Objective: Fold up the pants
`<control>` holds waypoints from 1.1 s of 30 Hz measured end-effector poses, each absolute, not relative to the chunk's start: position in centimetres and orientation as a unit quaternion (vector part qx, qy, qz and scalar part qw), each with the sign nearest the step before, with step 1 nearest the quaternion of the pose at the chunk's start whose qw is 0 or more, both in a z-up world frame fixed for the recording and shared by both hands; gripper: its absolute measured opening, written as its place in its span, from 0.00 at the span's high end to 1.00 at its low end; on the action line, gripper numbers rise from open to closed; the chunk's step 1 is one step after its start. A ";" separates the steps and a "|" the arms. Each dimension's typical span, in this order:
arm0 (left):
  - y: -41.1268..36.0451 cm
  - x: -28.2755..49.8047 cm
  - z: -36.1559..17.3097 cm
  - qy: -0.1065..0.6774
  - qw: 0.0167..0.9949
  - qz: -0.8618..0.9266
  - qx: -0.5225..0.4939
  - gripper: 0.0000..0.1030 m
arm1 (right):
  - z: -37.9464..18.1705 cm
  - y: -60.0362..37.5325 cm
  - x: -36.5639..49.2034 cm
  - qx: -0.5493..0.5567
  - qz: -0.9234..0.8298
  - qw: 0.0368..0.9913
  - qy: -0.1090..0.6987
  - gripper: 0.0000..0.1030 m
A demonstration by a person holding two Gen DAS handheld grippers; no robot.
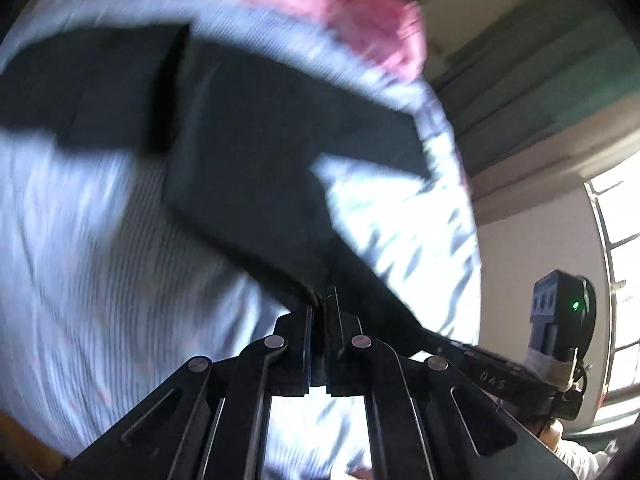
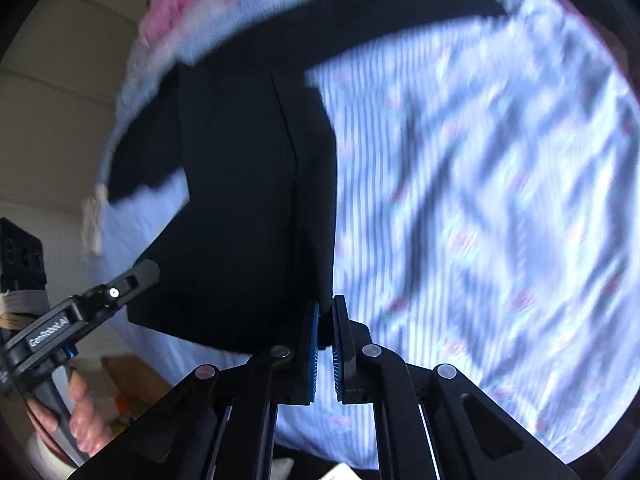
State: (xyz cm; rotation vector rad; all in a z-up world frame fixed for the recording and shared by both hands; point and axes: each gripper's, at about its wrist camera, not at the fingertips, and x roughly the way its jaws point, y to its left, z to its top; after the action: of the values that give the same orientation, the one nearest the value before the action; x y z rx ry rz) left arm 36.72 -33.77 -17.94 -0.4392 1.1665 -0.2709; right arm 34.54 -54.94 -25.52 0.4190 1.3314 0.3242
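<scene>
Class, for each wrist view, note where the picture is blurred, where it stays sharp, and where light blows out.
Left wrist view: the black pants, striped sheet and pink cloth are motion-smeared; the left tongs stay sharp; the window is blown out. Right wrist view: the sheet streaks heavily, the right tongs stay crisp, and fisheye curves the edges.

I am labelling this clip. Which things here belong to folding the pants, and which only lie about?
Job:
black pants
left tongs, shut on pants
right tongs, shut on pants

Lying about:
striped bedsheet
pink blanket
window
</scene>
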 end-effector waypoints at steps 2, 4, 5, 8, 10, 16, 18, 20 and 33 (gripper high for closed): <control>-34.5 39.4 -15.9 0.520 0.819 -0.145 -0.194 0.94 | -23.1 -56.8 36.0 0.215 0.140 0.772 0.582 0.93; -36.0 43.0 -13.5 0.494 0.835 -0.165 -0.178 0.94 | -21.2 -58.2 37.9 0.234 0.130 0.786 0.557 0.93; -36.8 44.5 -12.6 0.486 0.840 -0.173 -0.171 0.94 | -20.3 -59.0 39.1 0.240 0.126 0.793 0.546 0.93; -40.2 49.9 -10.1 0.458 0.857 -0.195 -0.135 0.94 | -18.1 -60.7 42.8 0.269 0.115 0.807 0.513 0.93; -42.2 53.5 -9.1 0.448 0.863 -0.207 -0.108 0.94 | -17.4 -62.0 45.2 0.278 0.105 0.816 0.496 0.93; -48.7 62.4 -10.0 0.460 0.852 -0.239 -0.072 0.94 | -18.1 -66.4 51.8 0.316 0.071 0.813 0.484 0.93; -51.1 65.2 -11.6 0.475 0.845 -0.237 -0.056 0.95 | -19.5 -68.2 53.3 0.338 0.062 0.801 0.490 0.93; -53.3 67.3 -13.6 0.497 0.834 -0.236 -0.039 0.95 | -21.3 -70.0 54.9 0.355 0.049 0.789 0.499 0.93; -60.1 72.8 -24.7 0.573 0.797 -0.179 0.059 0.91 | -25.0 -73.0 58.6 0.205 -0.034 0.810 0.549 0.57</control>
State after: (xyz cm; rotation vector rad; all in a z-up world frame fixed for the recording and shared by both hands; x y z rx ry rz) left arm 72.78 -60.14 -24.72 0.1259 1.2312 -0.3852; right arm 58.57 -73.05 -25.02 0.4376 1.1731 -0.0733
